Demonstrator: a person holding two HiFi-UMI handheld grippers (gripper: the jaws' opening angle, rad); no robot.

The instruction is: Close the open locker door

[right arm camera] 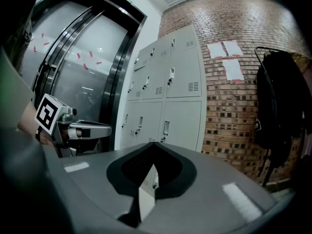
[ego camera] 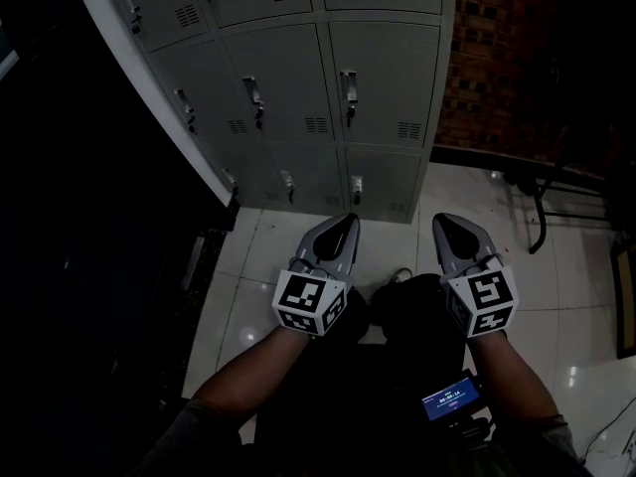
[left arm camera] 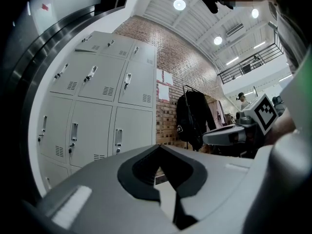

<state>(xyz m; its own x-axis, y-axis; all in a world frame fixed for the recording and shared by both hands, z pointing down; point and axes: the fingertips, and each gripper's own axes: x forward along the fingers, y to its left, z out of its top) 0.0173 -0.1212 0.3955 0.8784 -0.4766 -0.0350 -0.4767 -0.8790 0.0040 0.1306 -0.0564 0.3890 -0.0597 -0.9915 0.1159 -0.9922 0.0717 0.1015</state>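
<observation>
The grey locker bank (ego camera: 298,87) stands ahead of me with several doors, each with a handle and vent. Every door I can see lies flush; none stands open in any view. The same lockers (left arm camera: 92,111) fill the left of the left gripper view and the lockers (right arm camera: 168,96) sit mid-frame in the right gripper view. My left gripper (ego camera: 345,225) hangs over the white floor tiles, well short of the lockers, jaws shut on nothing. My right gripper (ego camera: 449,229) hovers beside it, likewise shut and empty. Each sees the other: right gripper (left arm camera: 229,135), left gripper (right arm camera: 83,129).
A brick wall (ego camera: 497,58) adjoins the lockers on the right, with a black jacket (right arm camera: 278,101) on a rack and papers (right arm camera: 229,57) pinned up. A dark framed glass door (right arm camera: 83,67) stands left of the lockers. Black metal legs (ego camera: 542,207) rest on the floor at right.
</observation>
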